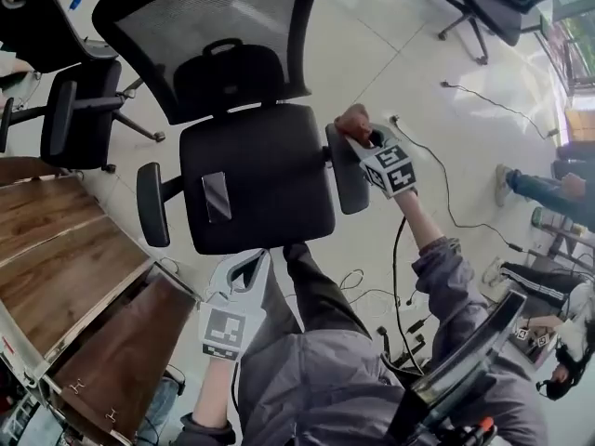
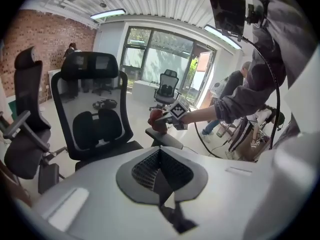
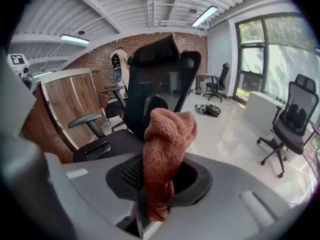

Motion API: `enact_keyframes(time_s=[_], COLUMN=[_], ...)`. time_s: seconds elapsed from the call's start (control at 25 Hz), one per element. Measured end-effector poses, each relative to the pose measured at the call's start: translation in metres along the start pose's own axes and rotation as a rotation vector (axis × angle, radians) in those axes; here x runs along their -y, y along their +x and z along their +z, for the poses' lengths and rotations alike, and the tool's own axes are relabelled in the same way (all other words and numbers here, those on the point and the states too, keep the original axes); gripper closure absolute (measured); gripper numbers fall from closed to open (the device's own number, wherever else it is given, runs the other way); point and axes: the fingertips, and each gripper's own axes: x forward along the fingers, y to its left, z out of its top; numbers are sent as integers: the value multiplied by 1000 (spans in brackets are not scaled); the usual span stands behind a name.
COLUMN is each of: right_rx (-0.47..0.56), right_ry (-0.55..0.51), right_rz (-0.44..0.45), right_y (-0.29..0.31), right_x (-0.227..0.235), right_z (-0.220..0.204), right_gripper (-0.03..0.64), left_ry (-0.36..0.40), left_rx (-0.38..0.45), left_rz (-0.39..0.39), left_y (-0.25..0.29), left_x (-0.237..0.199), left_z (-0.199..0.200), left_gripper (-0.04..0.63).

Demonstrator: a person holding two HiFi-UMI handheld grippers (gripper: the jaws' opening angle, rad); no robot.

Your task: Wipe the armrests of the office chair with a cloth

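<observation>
The chair (image 1: 256, 170) is facing the person, its seat turned toward them, with a wooden bench (image 1: 56, 277) lying off to the person's left. Its two armrests are running front to back beside the seat: the right-side armrest (image 1: 350, 182) is sitting under the right gripper (image 1: 367, 137), while the far armrest (image 1: 152, 207) is standing well apart on the other side, untouched.

The right gripper's fingers are pinching a rust-brown cloth (image 1: 353, 119), which is bunching up above them in a soft lump. The cloth is sitting at the back end of the right-side armrest, on the pad or just above it; contact is hard to confirm.

The left gripper (image 1: 246, 266) is hanging near the seat's front edge, its fingers pressed together on nothing.

The pad's long axis is leading from the cloth back toward the person, so the coming stroke probably calls for drawing the right gripper along it toward the front end. The left gripper is nearer the far armrest, but carries no cloth.

A dark phone (image 1: 216, 196) is lying on the seat.
</observation>
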Motion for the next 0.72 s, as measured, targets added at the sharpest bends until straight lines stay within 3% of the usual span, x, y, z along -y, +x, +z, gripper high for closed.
enact_keyframes(time_s=[0.2, 0.36, 0.72], right_rx=[-11, -31, -86], right_ry=[-23, -73, -57], right_rz=[29, 69, 165], right_y=[15, -14, -80], right_x=[-17, -51, -140], right_z=[-13, -33, -76], right_gripper=[522, 522, 522], left_ry=[-38, -55, -71], left_rx=[-32, -44, -35], left_rz=[-41, -77, -107], left_y=[24, 39, 51], left_x=[5, 13, 17], left_z=[-36, -47, -55], left_gripper=[583, 582, 581])
